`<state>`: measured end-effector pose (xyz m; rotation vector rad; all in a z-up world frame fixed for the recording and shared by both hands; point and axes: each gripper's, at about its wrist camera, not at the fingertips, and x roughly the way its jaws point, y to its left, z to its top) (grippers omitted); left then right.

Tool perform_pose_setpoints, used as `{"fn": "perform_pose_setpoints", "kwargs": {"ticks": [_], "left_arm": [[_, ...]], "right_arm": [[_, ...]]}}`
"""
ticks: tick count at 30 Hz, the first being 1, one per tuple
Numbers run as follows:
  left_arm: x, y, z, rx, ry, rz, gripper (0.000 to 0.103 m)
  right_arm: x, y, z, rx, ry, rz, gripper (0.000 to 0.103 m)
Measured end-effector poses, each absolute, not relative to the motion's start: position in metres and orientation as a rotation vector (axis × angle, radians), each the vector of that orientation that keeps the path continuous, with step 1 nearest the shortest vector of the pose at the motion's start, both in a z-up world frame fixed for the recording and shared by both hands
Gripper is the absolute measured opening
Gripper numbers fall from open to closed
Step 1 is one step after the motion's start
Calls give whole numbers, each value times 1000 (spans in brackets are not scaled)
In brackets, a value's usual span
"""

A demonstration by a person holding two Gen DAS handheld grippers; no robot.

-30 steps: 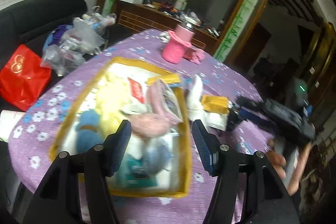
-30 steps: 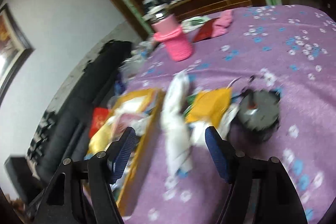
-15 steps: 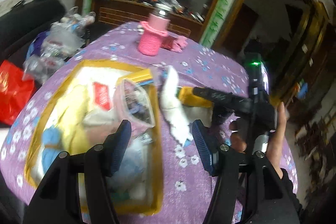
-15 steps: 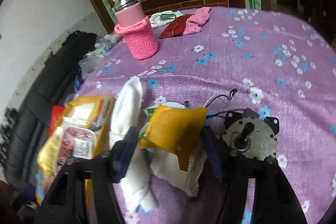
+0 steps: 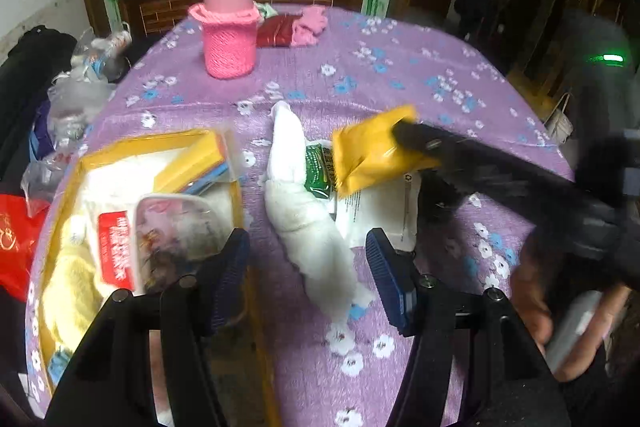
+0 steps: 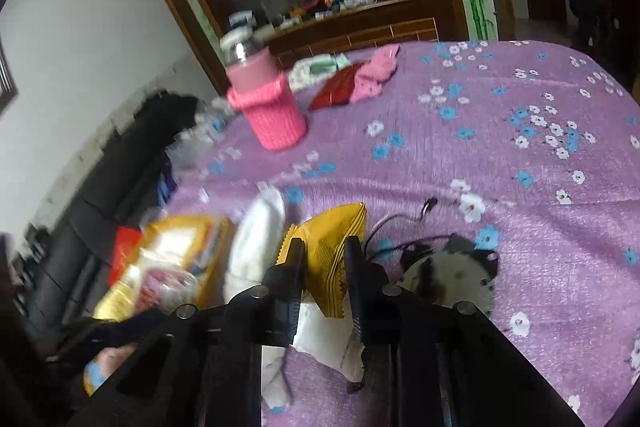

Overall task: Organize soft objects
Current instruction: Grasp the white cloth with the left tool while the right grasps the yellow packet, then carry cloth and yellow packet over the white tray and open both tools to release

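My right gripper (image 6: 323,259) is shut on a yellow packet (image 6: 334,247), also seen in the left wrist view (image 5: 372,153) with the right gripper (image 5: 404,135) on it. A white sock (image 5: 308,215) lies on the purple cloth, beside it in the right wrist view (image 6: 256,247). White and green packets (image 5: 320,171) lie under the yellow packet. A yellow-rimmed box (image 5: 240,187) of soft items sits at left. My left gripper (image 5: 306,267) is open and empty, above the sock's near end.
A pink knit-sleeved flask (image 5: 229,27) stands at the back, with a red pouch and pink cloth (image 5: 296,29) beside it. A small metal motor with wires (image 6: 448,275) lies right of the packets. A black sofa with bags (image 5: 36,99) is left of the table.
My right gripper has closed on the yellow packet. My left gripper has swung right, from over the box to over the white sock.
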<state>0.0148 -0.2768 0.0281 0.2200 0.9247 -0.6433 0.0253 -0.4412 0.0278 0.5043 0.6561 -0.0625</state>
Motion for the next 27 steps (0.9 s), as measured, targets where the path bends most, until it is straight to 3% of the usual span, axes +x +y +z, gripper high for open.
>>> {"fn": "perform_pose_setpoints", "kwargs": {"ticks": [8,12,15,27], "left_arm": [[46,-316,13,315,972,-612,59],[54,-334,-6,400,1001,-561,31],[55,-336,-11,436,980,-517,21],[27,-270,43,113,915,-638,19]], "right_arm": [[1,-473,23,598,595,-76,19],[1,-475,23,593,603,-82,19],[3,-472,23,587,611,-77,19],[-2,-460,25,581,574,-41,19]]}}
